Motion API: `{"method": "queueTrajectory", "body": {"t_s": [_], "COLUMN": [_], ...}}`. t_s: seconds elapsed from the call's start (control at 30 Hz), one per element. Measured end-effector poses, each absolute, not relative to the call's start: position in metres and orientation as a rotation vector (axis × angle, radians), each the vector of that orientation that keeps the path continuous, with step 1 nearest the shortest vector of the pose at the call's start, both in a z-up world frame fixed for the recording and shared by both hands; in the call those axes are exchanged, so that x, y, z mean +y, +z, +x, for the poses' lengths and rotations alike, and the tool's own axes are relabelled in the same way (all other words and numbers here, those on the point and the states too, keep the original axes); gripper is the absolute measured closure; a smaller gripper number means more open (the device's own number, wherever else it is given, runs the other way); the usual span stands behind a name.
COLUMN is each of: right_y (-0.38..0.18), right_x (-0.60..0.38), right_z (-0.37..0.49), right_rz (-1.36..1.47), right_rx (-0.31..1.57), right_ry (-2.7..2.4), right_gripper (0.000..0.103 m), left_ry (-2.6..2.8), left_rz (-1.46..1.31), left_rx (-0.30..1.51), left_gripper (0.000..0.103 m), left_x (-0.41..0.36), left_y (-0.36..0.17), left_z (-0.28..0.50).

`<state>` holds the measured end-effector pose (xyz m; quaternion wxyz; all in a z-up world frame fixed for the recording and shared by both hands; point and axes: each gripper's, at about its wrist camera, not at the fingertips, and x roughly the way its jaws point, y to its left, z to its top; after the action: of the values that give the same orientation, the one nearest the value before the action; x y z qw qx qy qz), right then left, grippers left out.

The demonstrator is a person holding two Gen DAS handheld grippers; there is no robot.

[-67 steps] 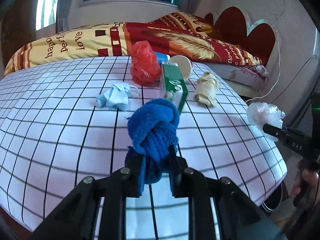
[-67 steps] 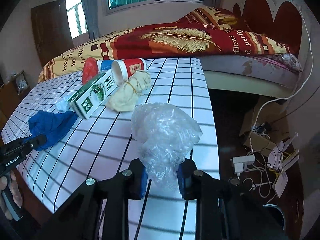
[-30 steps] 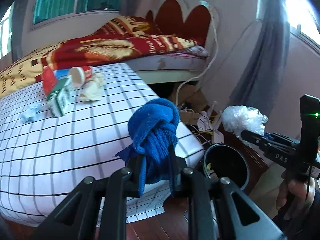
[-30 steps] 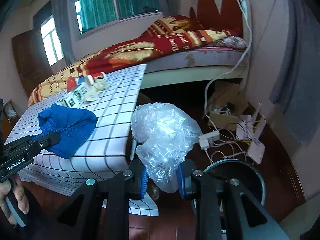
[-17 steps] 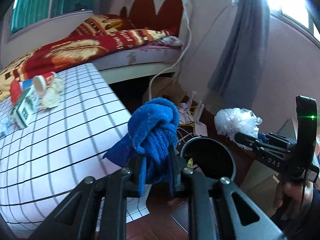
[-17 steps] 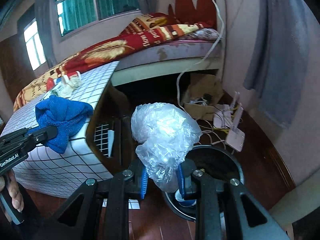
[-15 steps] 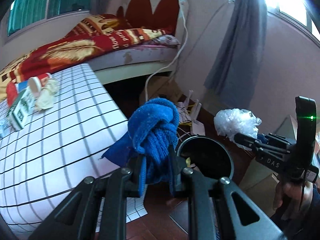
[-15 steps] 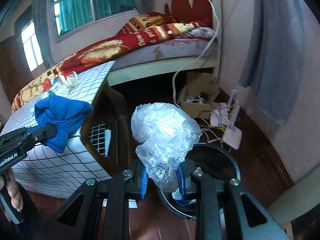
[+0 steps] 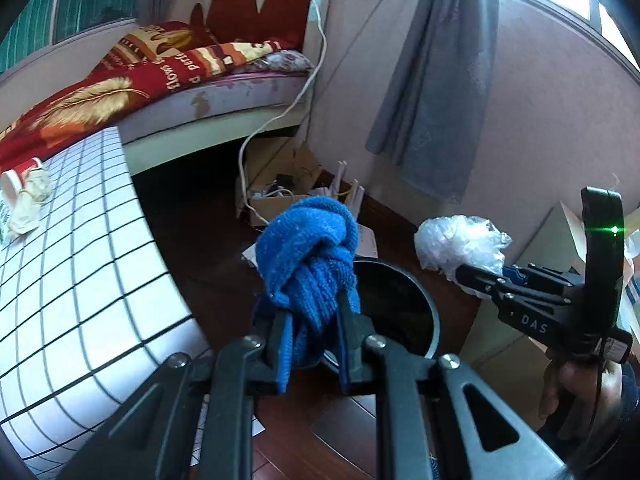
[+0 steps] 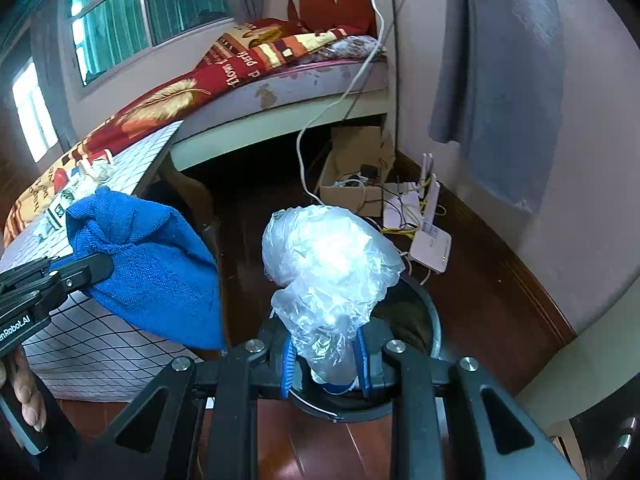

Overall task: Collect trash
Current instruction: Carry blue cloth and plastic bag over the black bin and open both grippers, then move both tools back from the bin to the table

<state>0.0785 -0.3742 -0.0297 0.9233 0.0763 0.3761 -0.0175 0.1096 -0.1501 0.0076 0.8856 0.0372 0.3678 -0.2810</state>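
Left wrist view: the left gripper [image 9: 314,334] clamps a knotted blue cloth [image 9: 310,264] between its narrow-set jaws, the bundle hanging above the near rim of a round black trash bin [image 9: 404,308] that stands on the dark wooden floor [image 9: 208,248]. To the right, the right gripper [image 9: 464,270] — held by a hand [image 9: 572,384] at the frame's edge — pinches a crumpled clear plastic bag [image 9: 460,242] beside the bin. At left, a white table with a black grid cloth [image 9: 80,280] carries a tipped red-and-white paper cup [image 9: 18,176] and a crumpled beige wad [image 9: 30,204] near its far end. Farther back, a cardboard box of cables [image 9: 280,188] sits on the floor, a white cord [image 9: 280,120] climbs the wall, and a bed with a red feather-print blanket [image 9: 120,88] stands under a red scalloped headboard [image 9: 256,12]. A grey curtain [image 9: 436,80] hangs at right.

Right wrist view: the right gripper [image 10: 324,364] grips the plastic bag [image 10: 328,264] in its jaws, held narrow, directly over the trash bin [image 10: 424,320], whose mouth is largely hidden behind the bag. At left the left gripper [image 10: 96,268] holds the blue cloth [image 10: 148,272] in front of the table's corner. Beyond the bin lies a white router [image 10: 430,246] with yellow cables; the open cardboard box [image 10: 356,168] stands behind it.
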Motion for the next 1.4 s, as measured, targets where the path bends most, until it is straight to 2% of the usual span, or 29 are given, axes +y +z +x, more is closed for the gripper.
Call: {"method": "queueTrajectory", "body": {"t_s": [0.33,0.77,0.97,1.03,1.07,1.1,1.13,1.17,1.2,1.27,1.3,1.4], "right_y": [-0.060,-0.133,-0.145,-0.150,-0.154,-0.159,-0.162,-0.163,-0.162,-0.162,-0.163,-0.164], "right_x": [-0.397,-0.410,-0.408,-0.406,-0.404,-0.404,-0.404,-0.408,-0.411,-0.419,-0.421,-0.423], "right_z": [0.080,0.108,0.120,0.125,0.127,0.129,0.129,0.127,0.126,0.124,0.124,0.122], "right_rz": [0.173,0.127,0.104,0.090,0.065,0.030,-0.007,-0.031,-0.024,-0.002,0.003,0.014], "right_rx": [0.848,1.011,1.045,1.064,1.077,1.093,1.108,1.099,1.089,1.096,1.100,1.107], "right_ry": [-0.073,-0.058,-0.033,-0.018,-0.025,-0.049,-0.097,-0.145,-0.154,-0.182,-0.190,-0.206], "right_gripper": [0.077,0.077,0.077,0.076,0.068,0.039,0.021,0.009,0.009,0.008,0.000,0.000], "left_ry": [-0.659,-0.721,-0.722,-0.745,-0.747,-0.730,-0.705,-0.674,-0.631,-0.592,-0.580,-0.555], "left_rz": [0.100,0.159,0.159,0.158,0.158,0.158,0.158,0.159,0.161,0.146,0.147,0.175], "left_rx": [0.818,0.982,1.047,1.072,1.079,1.068,1.045,1.022,0.998,0.989,0.995,0.991], "left_gripper": [0.084,0.084,0.084,0.081,0.072,0.052,0.039,0.017,0.002,0.000,0.000,0.000], "left_x": [-0.189,-0.237,-0.247,-0.250,-0.250,-0.248,-0.242,-0.238,-0.233,-0.224,-0.222,-0.221], "left_y": [-0.017,-0.079,-0.102,-0.109,-0.112,-0.113,-0.111,-0.110,-0.108,-0.108,-0.109,-0.112], "left_z": [0.118,0.145,0.156,0.159,0.161,0.162,0.162,0.162,0.162,0.163,0.163,0.162]}}
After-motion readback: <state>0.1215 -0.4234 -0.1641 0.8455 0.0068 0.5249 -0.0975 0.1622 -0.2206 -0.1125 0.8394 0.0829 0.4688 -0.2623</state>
